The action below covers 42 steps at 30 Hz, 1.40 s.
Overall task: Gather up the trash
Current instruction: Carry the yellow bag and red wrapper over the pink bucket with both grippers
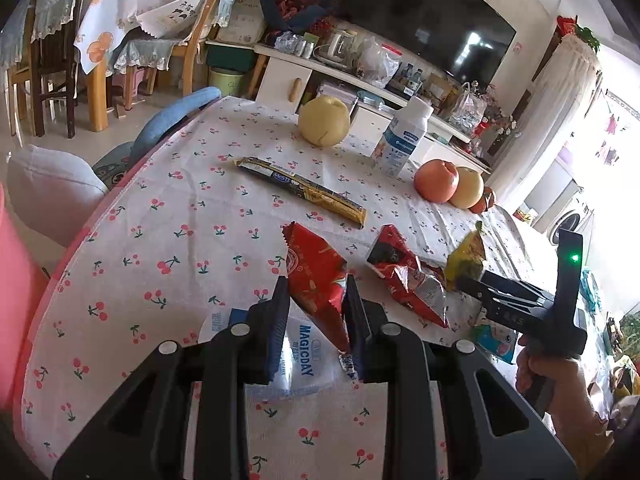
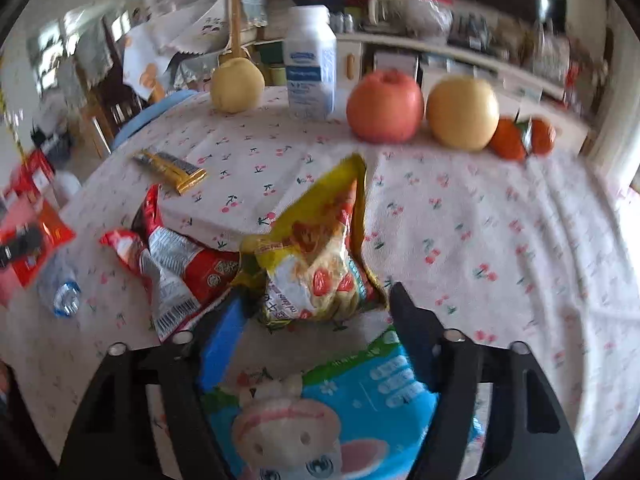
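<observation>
1. Left wrist: left gripper [image 1: 318, 316] fingers closed on red wrapper [image 1: 316, 276], raised above bench [image 1: 160, 240]; thin grip could slip.
2. Right wrist: right gripper [image 2: 316, 312] fingers wide around yellow wrapper [image 2: 316, 256], nothing held; closing may snag nearby red-white wrapper [image 2: 176, 264].

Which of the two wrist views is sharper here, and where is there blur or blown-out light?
Left wrist view: sharp; print on the red snack wrapper between the left gripper fingers reads clearly; the window at right is blown out. Right wrist view: motion-smeared throughout, the yellow noodle packet ahead of the right gripper soft, edges streaked.
</observation>
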Available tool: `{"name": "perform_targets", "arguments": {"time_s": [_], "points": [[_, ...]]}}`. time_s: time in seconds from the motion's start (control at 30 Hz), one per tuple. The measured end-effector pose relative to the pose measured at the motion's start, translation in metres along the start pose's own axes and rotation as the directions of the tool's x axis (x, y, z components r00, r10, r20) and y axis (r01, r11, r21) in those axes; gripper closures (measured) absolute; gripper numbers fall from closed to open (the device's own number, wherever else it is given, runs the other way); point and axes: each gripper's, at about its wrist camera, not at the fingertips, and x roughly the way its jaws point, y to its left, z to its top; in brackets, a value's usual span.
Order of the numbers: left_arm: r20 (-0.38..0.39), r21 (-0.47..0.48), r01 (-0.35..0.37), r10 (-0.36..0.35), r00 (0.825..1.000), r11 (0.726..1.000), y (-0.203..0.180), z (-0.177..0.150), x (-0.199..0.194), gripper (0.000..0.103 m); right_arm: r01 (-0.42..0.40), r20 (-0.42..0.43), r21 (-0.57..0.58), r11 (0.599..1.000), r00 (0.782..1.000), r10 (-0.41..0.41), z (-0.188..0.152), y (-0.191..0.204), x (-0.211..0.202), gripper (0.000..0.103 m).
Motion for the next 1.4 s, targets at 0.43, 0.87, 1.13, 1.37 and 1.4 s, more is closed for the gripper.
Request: {"name": "perform_targets", "arguments": {"time_s": [0.43, 0.87, 1.13, 1.37, 1.4], "points": [[0.034, -0.016, 0.021, -0.021, 0.999, 1.0, 0.004, 0.003, -0.013, 0.074, -0.011, 0.047, -0.034, 0.999, 0.999, 0.012, 0.002, 0.011, -0.006, 0.089], [0.109, -0.035, 0.024, -0.02, 0.994, 0.999, 0.02, 0.014, -0.04, 0.074, 0.043, 0.121, -0.037, 0.998, 0.992, -0.038, -0.006, 0.021, -0.035, 0.091], [0.16, -0.056, -0.007, 0.016, 0.987, 0.998, 0.036, 0.02, -0.06, 0.074, 0.023, 0.157, -0.03, 0.999, 0.987, -0.018, -0.002, 0.037, -0.062, 0.092], [0.212, -0.099, -0.033, 0.053, 0.976, 0.995, 0.062, 0.025, -0.082, 0.074, -0.022, 0.176, -0.084, 0.996, 0.984, 0.037, 0.007, 0.08, -0.078, 0.092], [0.221, -0.106, -0.042, 0.064, 0.973, 0.994, 0.066, 0.026, -0.086, 0.074, -0.035, 0.18, -0.099, 0.994, 0.982, 0.053, 0.01, 0.091, -0.081, 0.092]]}}
